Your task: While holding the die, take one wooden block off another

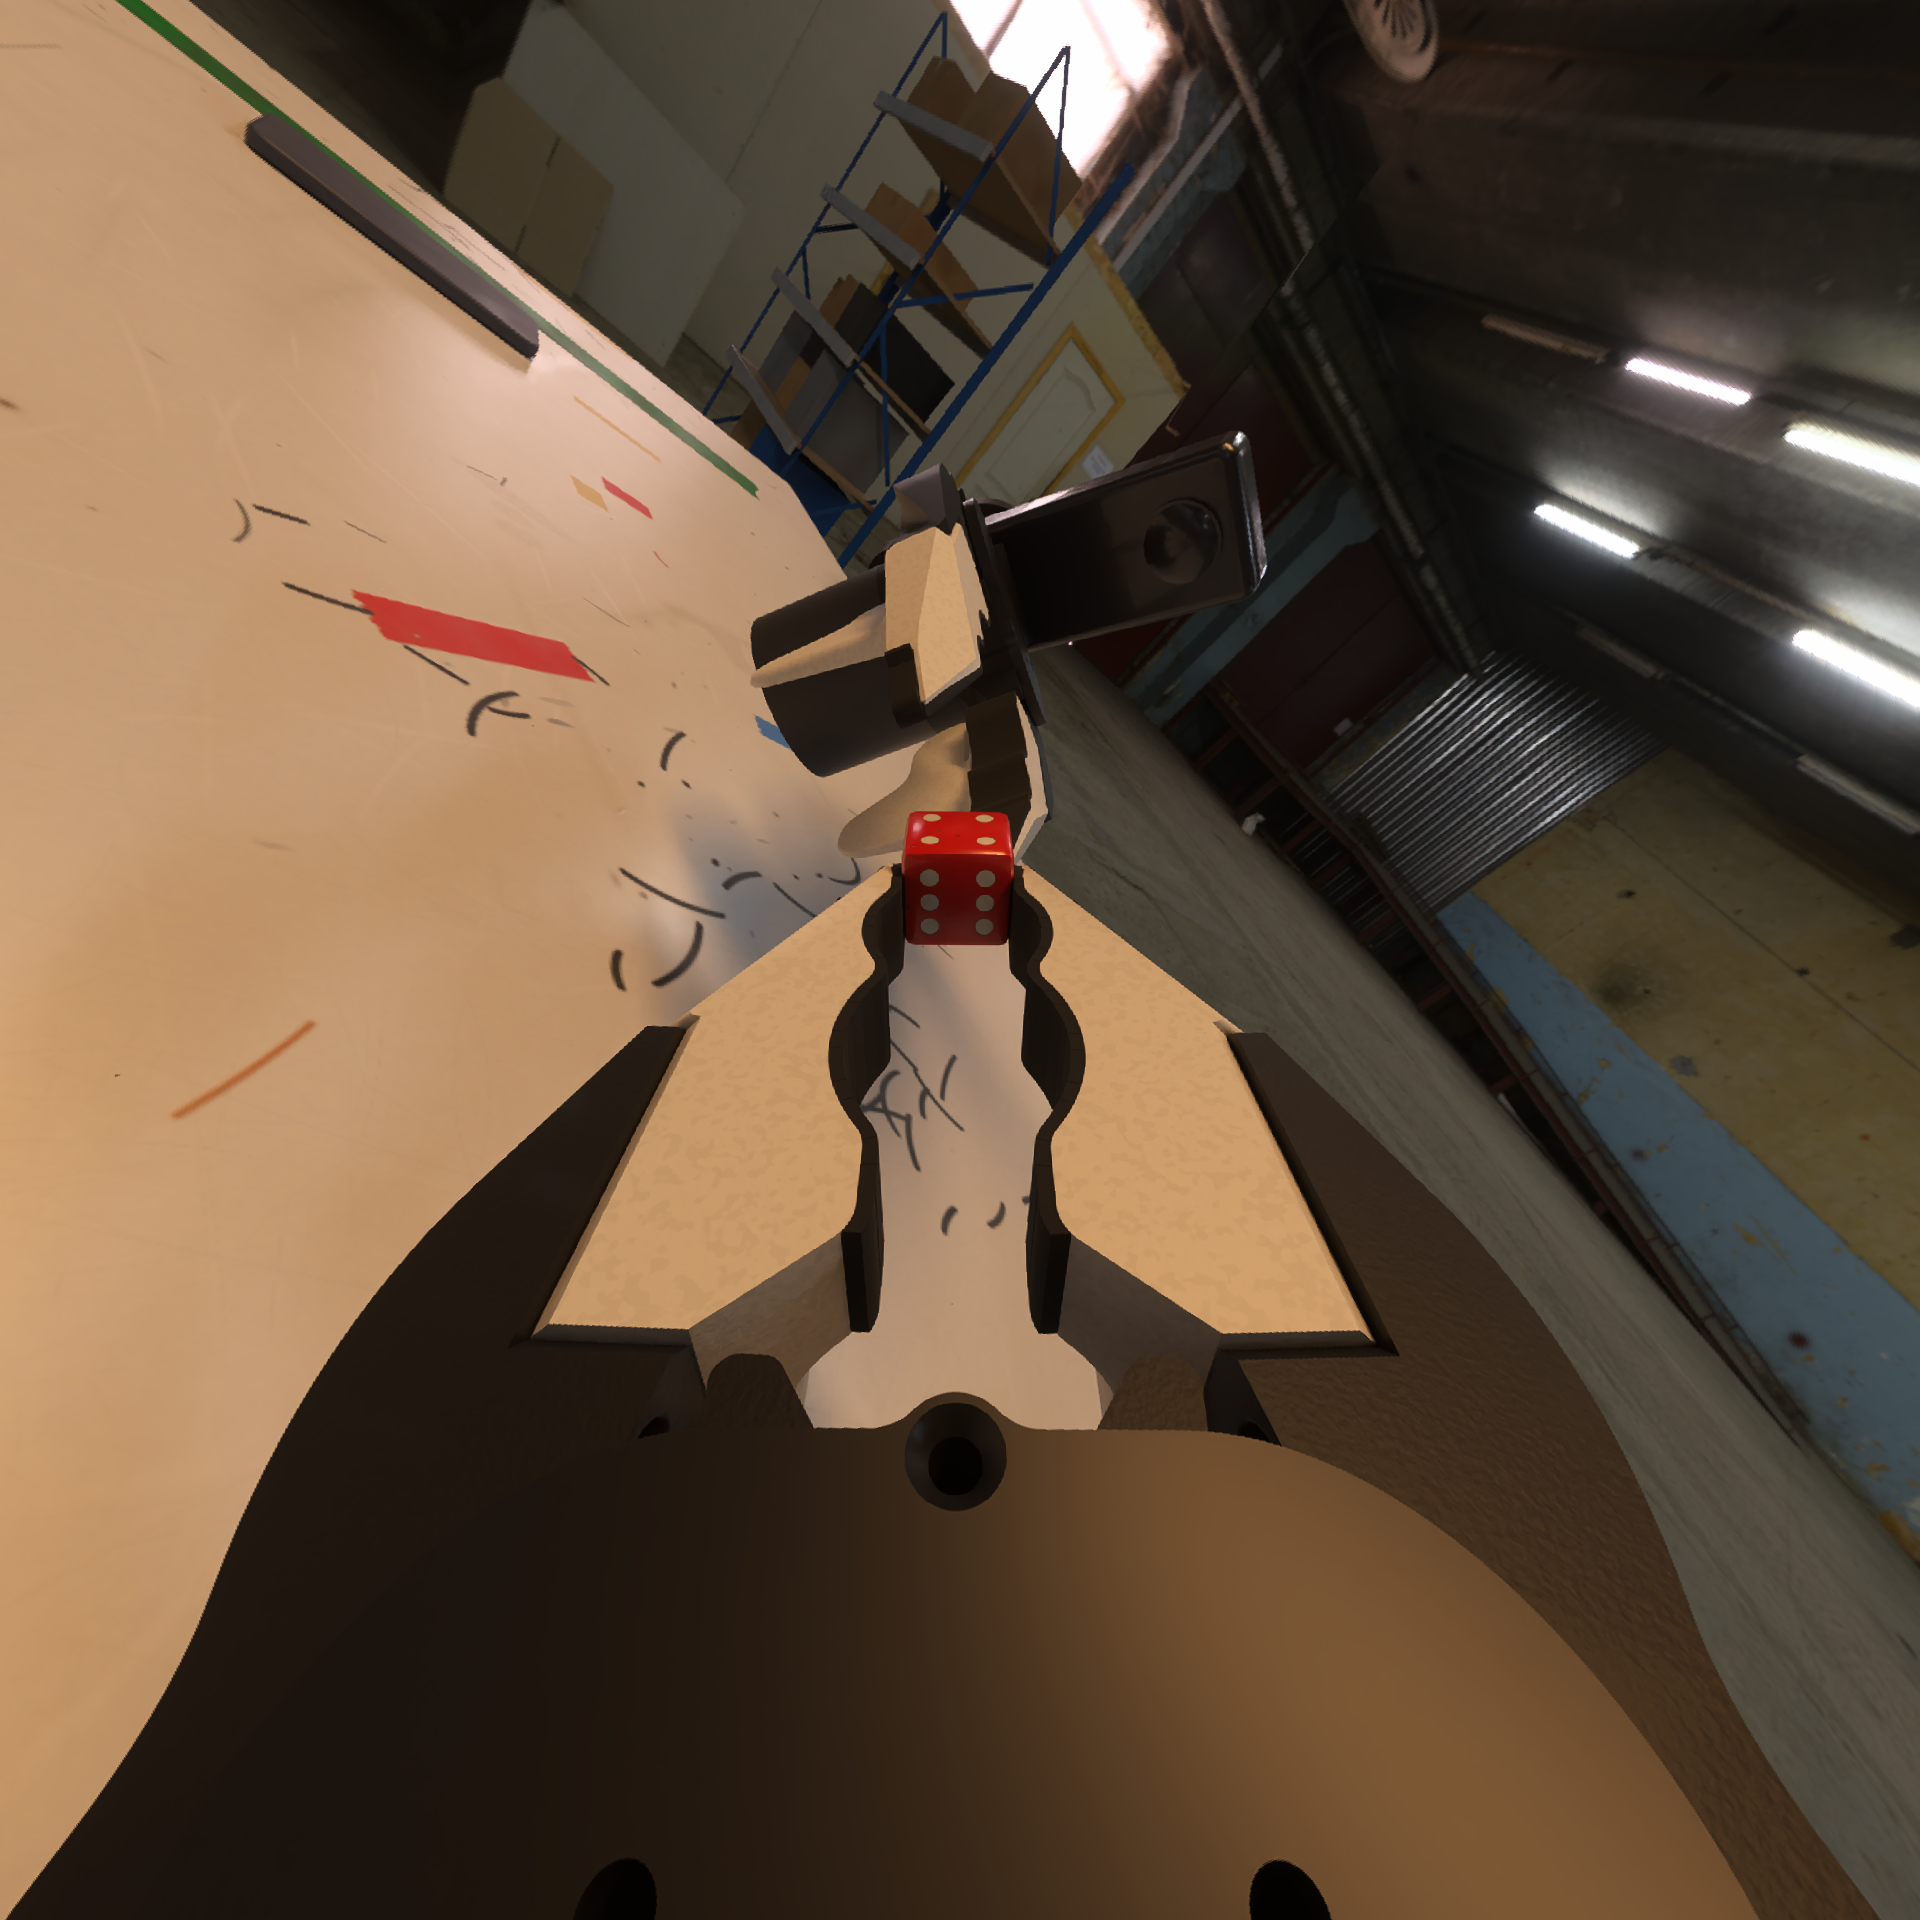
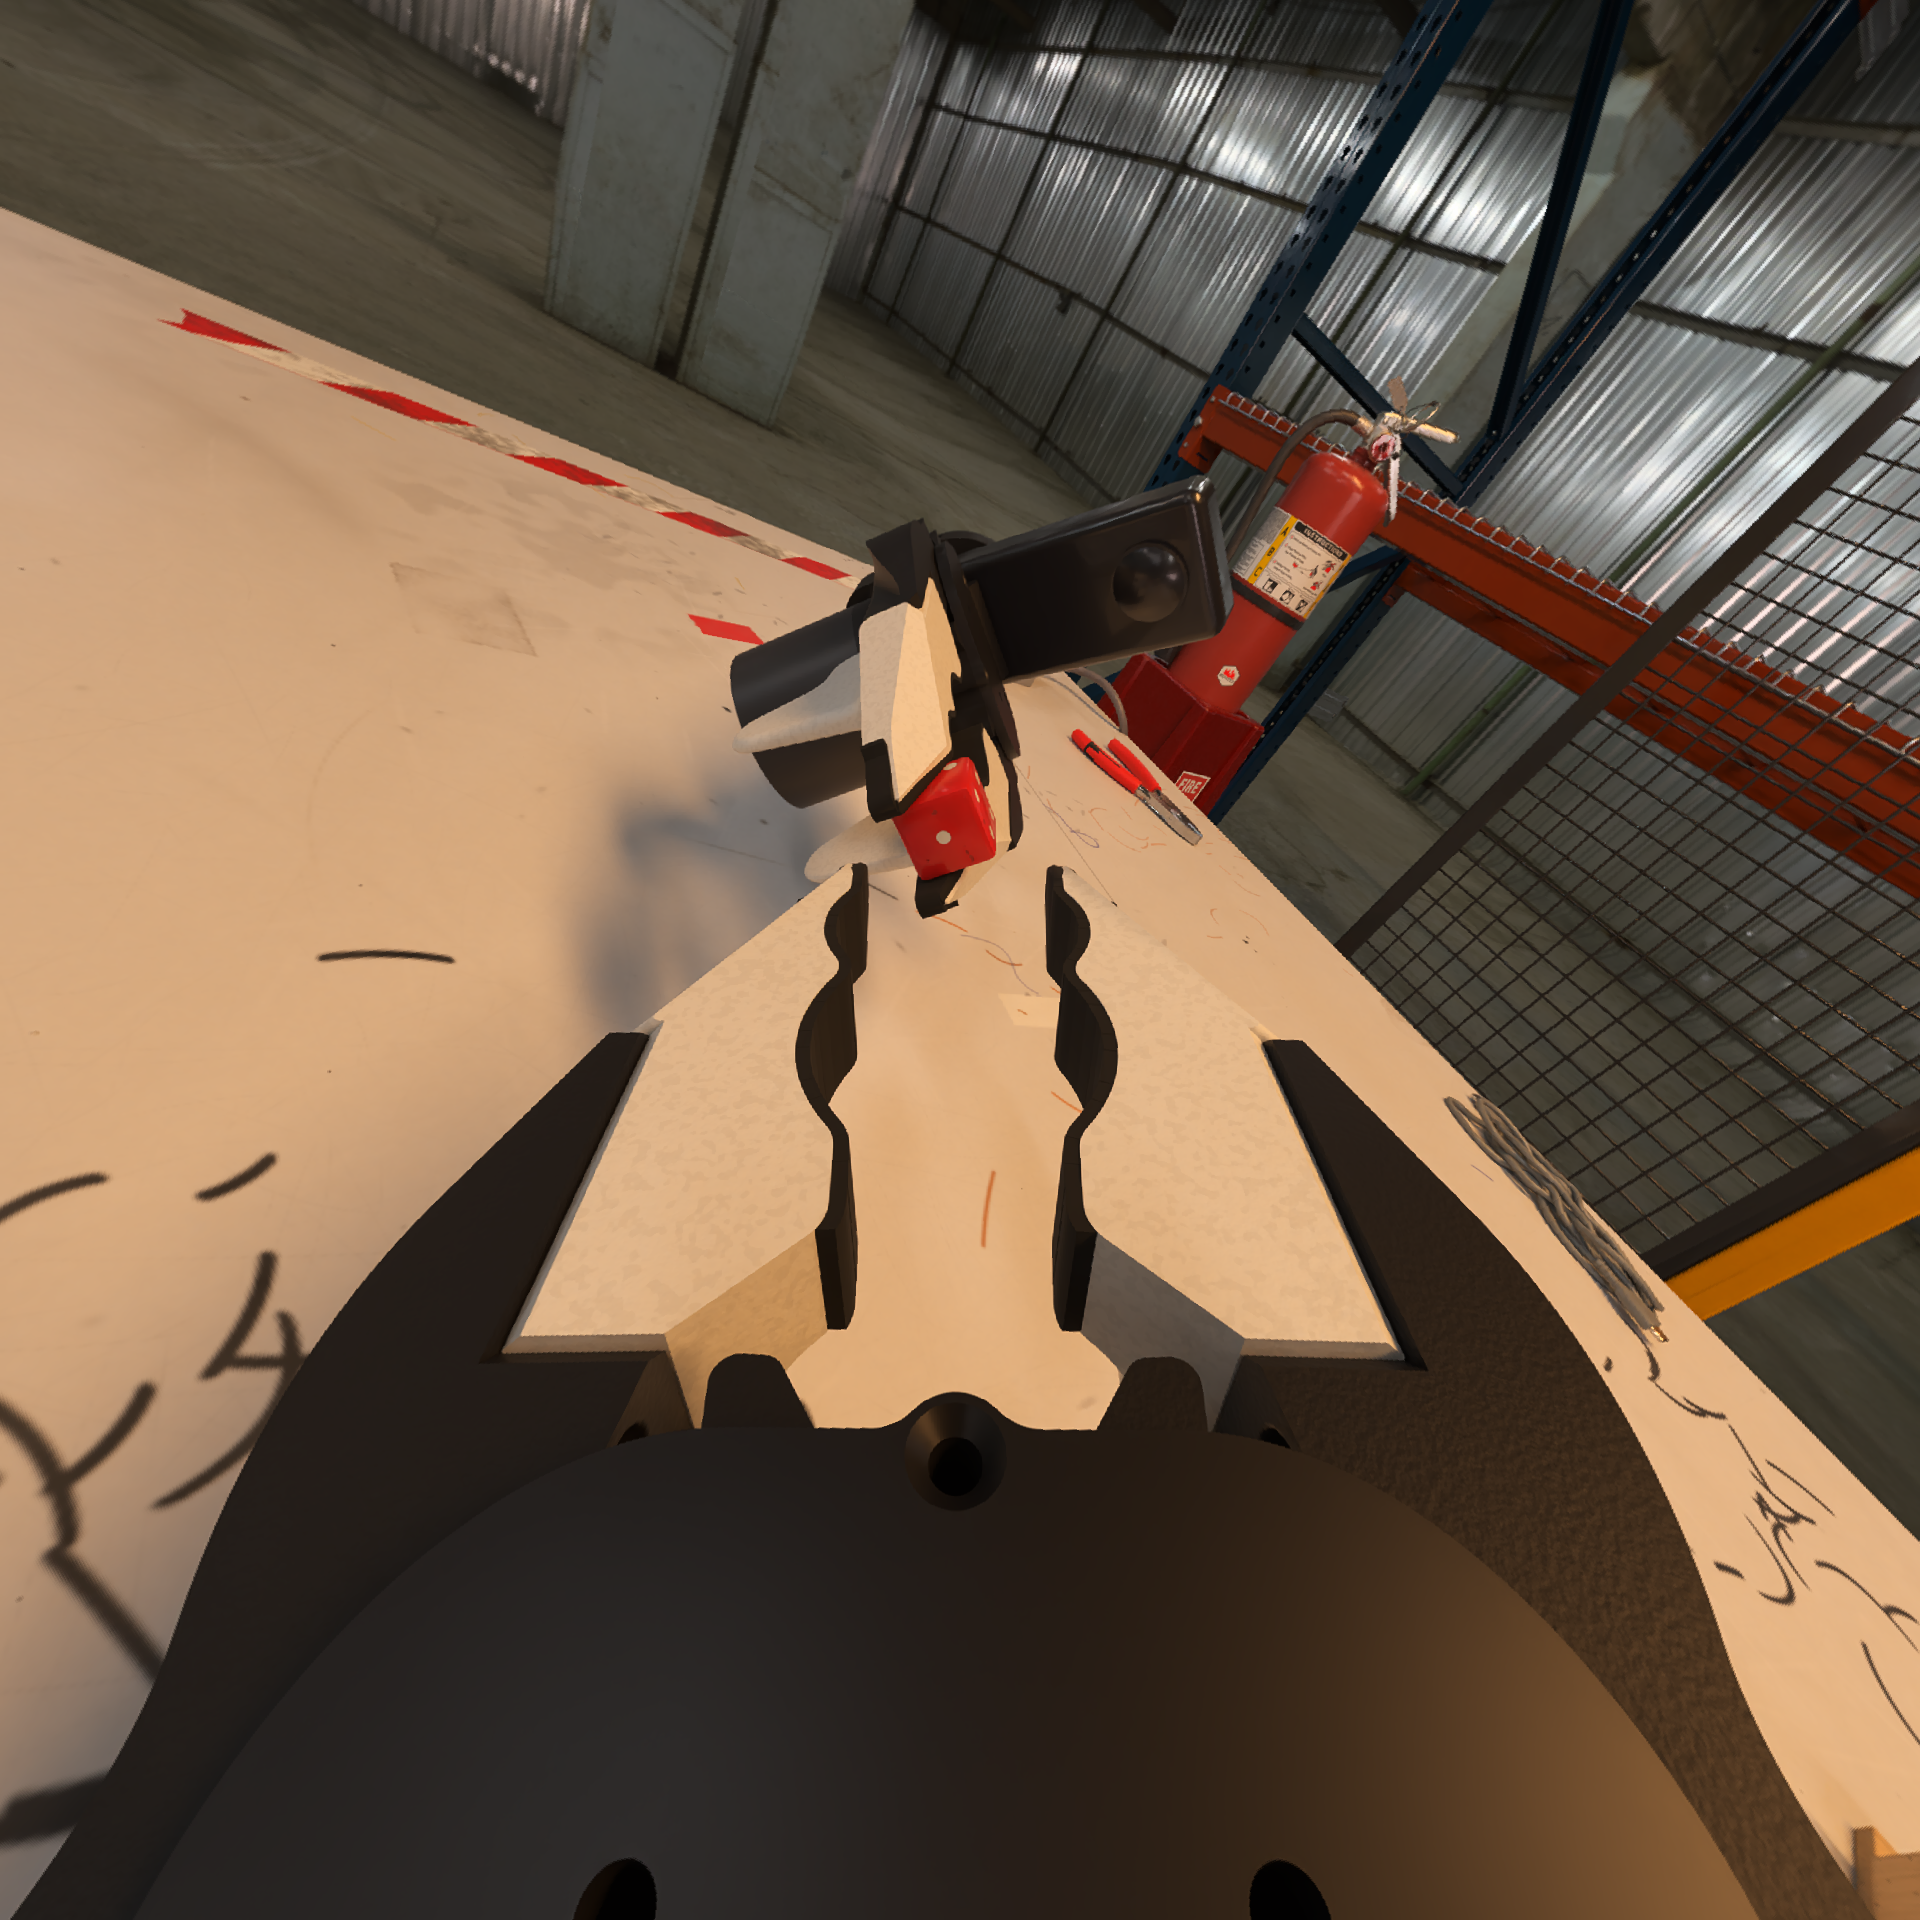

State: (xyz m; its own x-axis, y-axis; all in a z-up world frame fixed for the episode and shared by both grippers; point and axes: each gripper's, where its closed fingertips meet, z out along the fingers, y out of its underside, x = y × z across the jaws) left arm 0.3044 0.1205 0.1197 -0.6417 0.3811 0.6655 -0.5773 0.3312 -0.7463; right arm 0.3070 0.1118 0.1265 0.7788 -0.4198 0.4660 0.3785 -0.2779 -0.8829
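die sits pinched at the tips of the left tongs, lifted off the surface, freeing the spread, empty right tongs; no wooden blocks in sight.

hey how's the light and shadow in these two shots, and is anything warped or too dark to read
Left wrist view: warm light on the table, a soft shadow beside the red die in the left gripper; bright ceiling lamps glare, straight edges bow. Right wrist view: the right gripper body is nearly black, a blurred shadow lies on the table, and the wall mesh curves.
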